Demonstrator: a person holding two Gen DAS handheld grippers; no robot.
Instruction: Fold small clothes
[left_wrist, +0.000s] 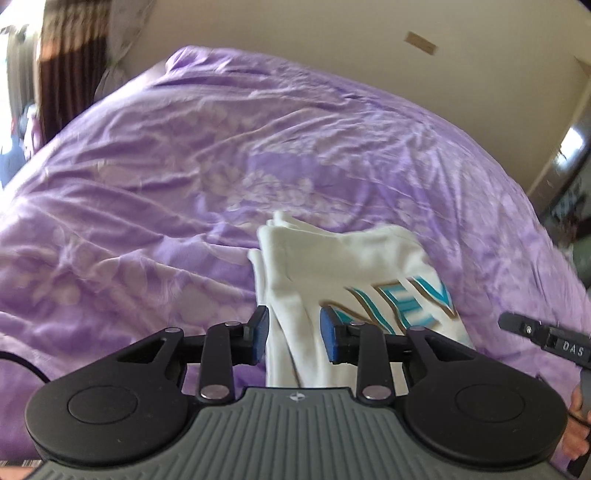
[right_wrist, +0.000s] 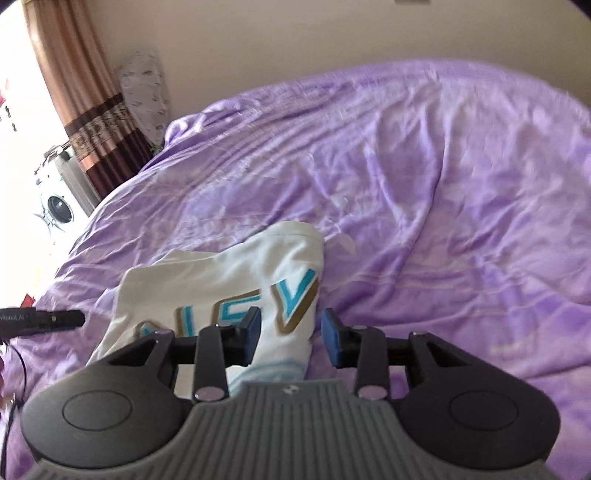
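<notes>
A folded white garment (left_wrist: 325, 266) with teal and gold letters lies on the purple bedspread (left_wrist: 184, 166). It also shows in the right wrist view (right_wrist: 229, 273). My left gripper (left_wrist: 293, 334) is open, its blue pads either side of the garment's near left edge, above it. My right gripper (right_wrist: 290, 336) is open over the garment's near right corner. Neither holds cloth. The right gripper's tip (left_wrist: 546, 338) shows at the right edge of the left wrist view; the left gripper's tip (right_wrist: 55, 319) shows at the left of the right wrist view.
The wrinkled bedspread (right_wrist: 424, 184) covers the bed all around. A curtain (right_wrist: 85, 110) and a white washing machine (right_wrist: 55, 206) stand at the far left. A beige wall (left_wrist: 332, 37) lies behind the bed.
</notes>
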